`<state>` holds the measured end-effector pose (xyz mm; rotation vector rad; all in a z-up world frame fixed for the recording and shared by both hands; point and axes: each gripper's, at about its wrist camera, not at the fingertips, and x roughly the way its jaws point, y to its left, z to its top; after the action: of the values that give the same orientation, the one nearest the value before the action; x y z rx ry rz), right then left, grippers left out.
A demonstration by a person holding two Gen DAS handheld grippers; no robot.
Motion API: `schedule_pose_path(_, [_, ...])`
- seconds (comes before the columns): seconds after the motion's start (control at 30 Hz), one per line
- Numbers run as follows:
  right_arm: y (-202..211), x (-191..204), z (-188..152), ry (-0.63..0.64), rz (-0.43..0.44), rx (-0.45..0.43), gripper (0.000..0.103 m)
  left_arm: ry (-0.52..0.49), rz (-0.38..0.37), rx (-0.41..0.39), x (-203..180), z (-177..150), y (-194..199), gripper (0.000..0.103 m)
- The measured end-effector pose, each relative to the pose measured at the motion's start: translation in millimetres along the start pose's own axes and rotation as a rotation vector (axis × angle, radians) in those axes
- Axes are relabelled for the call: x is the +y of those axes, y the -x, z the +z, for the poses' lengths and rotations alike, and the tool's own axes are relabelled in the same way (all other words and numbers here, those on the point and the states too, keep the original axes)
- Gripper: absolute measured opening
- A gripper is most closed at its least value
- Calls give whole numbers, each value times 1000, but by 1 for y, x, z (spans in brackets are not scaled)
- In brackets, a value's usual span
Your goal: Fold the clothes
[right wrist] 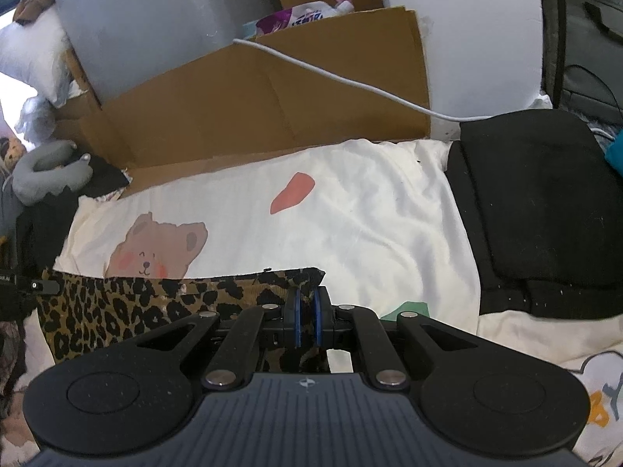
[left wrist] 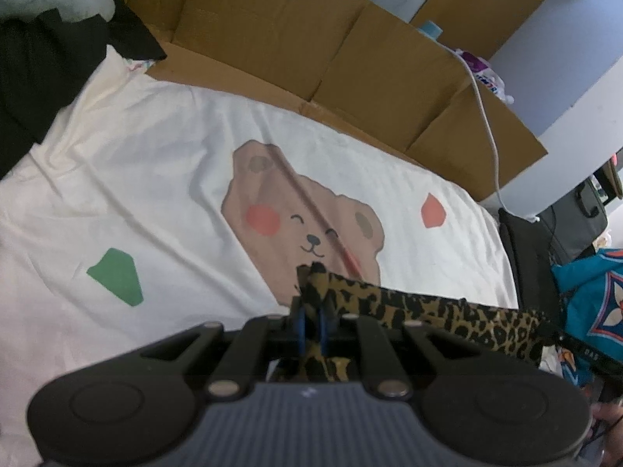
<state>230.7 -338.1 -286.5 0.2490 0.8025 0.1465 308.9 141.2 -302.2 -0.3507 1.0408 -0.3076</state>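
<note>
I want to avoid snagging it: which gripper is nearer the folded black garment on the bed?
Right. The right gripper, shut on the leopard-print cloth, has the black garment just off its right side; the left gripper holds the cloth's other end, farther away.

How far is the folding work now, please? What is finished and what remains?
Done: one black garment lies folded flat on the bear-print sheet. In hand: the left claw and right claw each pinch one end of the leopard-print garment, stretched between them above the sheet. Left: folding it, then the dark clothes piled at the sheet's corner.
</note>
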Motion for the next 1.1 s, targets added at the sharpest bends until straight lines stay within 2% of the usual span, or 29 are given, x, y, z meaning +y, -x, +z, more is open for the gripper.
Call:
schedule_pose_path(0.43, [-5, 15, 11, 57, 10, 36, 5, 22, 6, 32, 20, -15, 1, 7])
schedule_pose_path(0.63, [-12, 16, 20, 57, -1, 50, 5, 3, -4, 34, 19, 1, -5, 7])
schedule_pose_path(0.87, [-45, 3, 17, 16, -35, 117, 5, 0, 21, 89, 20, 12, -42, 7])
schedule_pose_path(1.0, [-64, -6, 11, -4, -31, 138, 5, -34, 56, 88, 11, 11, -49, 8])
schedule_pose_path(1.1, [-77, -14, 5, -31, -17, 145, 6, -60, 83, 88, 4, 11, -54, 12])
